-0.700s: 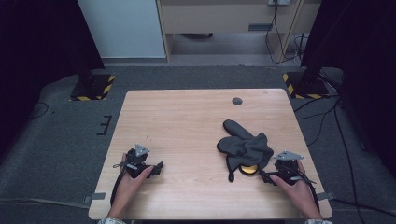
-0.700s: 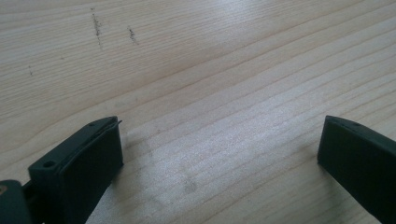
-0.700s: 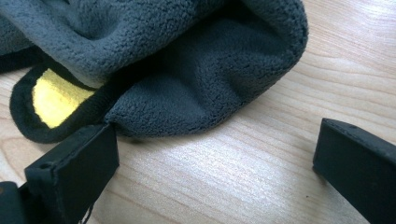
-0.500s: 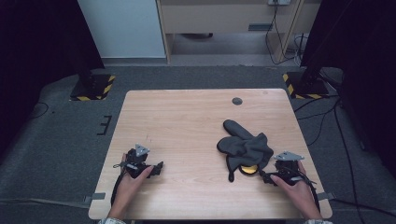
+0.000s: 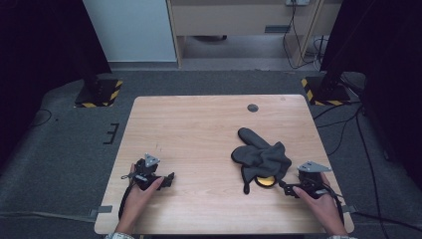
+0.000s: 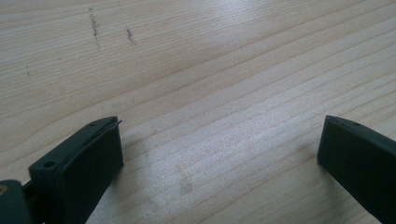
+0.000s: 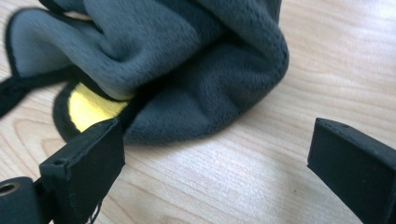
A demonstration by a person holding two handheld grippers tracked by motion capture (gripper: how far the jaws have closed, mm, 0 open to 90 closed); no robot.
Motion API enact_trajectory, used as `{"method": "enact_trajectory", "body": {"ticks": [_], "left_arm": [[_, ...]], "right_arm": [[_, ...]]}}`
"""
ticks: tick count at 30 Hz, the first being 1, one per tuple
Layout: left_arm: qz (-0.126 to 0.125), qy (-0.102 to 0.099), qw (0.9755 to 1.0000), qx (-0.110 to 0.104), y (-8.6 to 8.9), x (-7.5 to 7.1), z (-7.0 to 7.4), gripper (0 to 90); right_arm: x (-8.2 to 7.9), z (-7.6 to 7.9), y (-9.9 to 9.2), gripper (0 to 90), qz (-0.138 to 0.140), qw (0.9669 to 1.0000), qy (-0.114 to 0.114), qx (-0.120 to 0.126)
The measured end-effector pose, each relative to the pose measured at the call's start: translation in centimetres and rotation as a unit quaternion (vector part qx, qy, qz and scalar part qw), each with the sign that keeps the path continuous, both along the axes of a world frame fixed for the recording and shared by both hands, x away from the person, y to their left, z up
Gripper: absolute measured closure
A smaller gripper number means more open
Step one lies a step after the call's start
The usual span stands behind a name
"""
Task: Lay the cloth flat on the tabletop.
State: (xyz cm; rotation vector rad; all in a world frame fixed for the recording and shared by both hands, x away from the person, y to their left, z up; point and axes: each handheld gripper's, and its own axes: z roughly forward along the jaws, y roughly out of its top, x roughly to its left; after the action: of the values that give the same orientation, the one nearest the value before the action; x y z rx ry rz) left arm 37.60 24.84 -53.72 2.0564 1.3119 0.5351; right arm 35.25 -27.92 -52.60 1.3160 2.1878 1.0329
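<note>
right claw (image 5: 284, 187) agape beside mitten (image 5: 261, 157) hem | left claw (image 5: 171, 178) agape, bare table (image 5: 199, 129) ahead

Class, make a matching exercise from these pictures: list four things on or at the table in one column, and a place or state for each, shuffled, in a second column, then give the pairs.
Things:
1. grey fleece mitten
2. yellow patch
3. left gripper
4. small dark disc

Places or states:
A. over bare wood, jaws open
B. near the table's far edge
C. crumpled on the table's right half
D. peeking out under the grey fleece

Pairs: 1-C, 2-D, 3-A, 4-B
</note>
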Motion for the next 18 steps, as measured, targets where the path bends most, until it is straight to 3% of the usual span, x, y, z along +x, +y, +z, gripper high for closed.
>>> {"method": "enact_trajectory", "body": {"ticks": [5, 11, 18], "left_arm": [[0.0, 0.0, 1.0, 0.0, 0.0, 0.0, 0.0, 0.0], [0.001, 0.0, 1.0, 0.0, 0.0, 0.0, 0.0, 0.0], [0.002, 0.0, 1.0, 0.0, 0.0, 0.0, 0.0, 0.0]], "right_arm": [[0.2, 0.5, 0.4, 4.7, 0.006, 0.9999, -0.006, 0.011], [0.8, 2.3, 1.1, 8.5, 0.009, 0.9996, -0.019, 0.016], [1.9, 3.6, 2.1, 7.8, 0.027, 0.9993, -0.019, 0.017]]}}
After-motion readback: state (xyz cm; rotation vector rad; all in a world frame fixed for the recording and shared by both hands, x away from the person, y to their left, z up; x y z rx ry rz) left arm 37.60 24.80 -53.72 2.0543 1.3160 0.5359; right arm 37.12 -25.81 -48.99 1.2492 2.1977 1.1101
